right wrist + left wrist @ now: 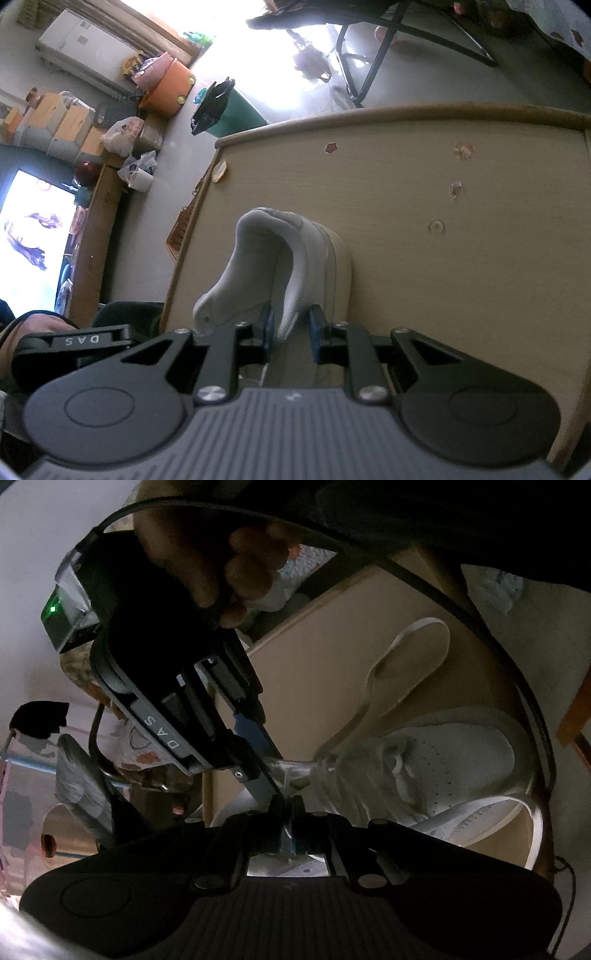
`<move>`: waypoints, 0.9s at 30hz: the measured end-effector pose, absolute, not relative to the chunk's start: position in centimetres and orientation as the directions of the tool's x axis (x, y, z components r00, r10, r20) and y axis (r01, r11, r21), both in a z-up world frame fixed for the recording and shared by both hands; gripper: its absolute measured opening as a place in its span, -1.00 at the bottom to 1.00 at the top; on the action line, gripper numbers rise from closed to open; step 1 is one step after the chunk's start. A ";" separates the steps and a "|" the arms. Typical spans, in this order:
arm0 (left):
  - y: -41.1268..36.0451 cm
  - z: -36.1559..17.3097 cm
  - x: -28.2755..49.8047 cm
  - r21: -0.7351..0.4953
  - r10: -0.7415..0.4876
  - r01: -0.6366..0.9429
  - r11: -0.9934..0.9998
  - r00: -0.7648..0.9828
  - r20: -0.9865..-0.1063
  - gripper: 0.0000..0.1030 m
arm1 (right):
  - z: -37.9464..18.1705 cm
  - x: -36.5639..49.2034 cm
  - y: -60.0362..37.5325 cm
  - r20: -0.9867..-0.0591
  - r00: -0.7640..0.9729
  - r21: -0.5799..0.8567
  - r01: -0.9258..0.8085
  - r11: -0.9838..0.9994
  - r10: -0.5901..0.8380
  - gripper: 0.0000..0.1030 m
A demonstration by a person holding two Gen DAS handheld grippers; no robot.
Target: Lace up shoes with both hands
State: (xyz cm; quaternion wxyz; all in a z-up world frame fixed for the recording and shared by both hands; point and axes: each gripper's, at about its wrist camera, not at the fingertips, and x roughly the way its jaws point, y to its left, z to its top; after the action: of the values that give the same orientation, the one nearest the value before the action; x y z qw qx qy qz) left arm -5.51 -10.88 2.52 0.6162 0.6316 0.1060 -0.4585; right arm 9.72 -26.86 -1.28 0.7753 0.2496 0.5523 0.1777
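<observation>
A white sneaker (454, 760) lies on the tan table (314, 664). Its white lace (421, 622) loops loosely over the tabletop, and one strand runs from the eyelets into my left gripper (288, 810), which is shut on it at the bottom of the left wrist view. A hand holds my right gripper (275, 771), which comes in from the upper left to the shoe's opening. In the right wrist view the sneaker (295, 258) points heel-away. My right gripper (291, 332) has its blue pads either side of the padded collar, shut on it.
A black cable (498, 657) arcs over the shoe. The table (443, 277) carries small stickers, and its left edge (184, 266) is close to the shoe. Beyond it are a teal bin (229, 110), an orange bucket (170, 88), a lit screen (33, 229) and chair legs (369, 66).
</observation>
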 end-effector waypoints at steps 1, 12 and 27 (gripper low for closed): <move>-10.9 2.5 -5.5 0.682 -0.432 0.698 -0.220 0.557 -0.710 -0.92 | -1.3 9.7 -26.9 -0.767 0.327 0.584 0.000 0.812 0.551 -0.61; -11.7 2.4 -5.9 0.687 -0.447 0.690 -0.229 0.552 -0.704 -0.92 | -1.4 9.8 -26.8 -0.765 0.335 0.589 0.015 0.808 0.551 -0.61; -11.6 2.0 -6.2 0.709 -0.470 0.682 -0.178 0.575 -0.670 -0.67 | -1.6 9.6 -26.9 -0.759 0.344 0.598 0.032 0.801 0.553 -0.60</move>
State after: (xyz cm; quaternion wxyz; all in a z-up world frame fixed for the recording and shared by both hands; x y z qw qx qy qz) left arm -6.18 -11.60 2.04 0.6354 0.6193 0.0857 -0.4532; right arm 9.64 -26.90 -1.61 0.7752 0.2669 0.5473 0.1680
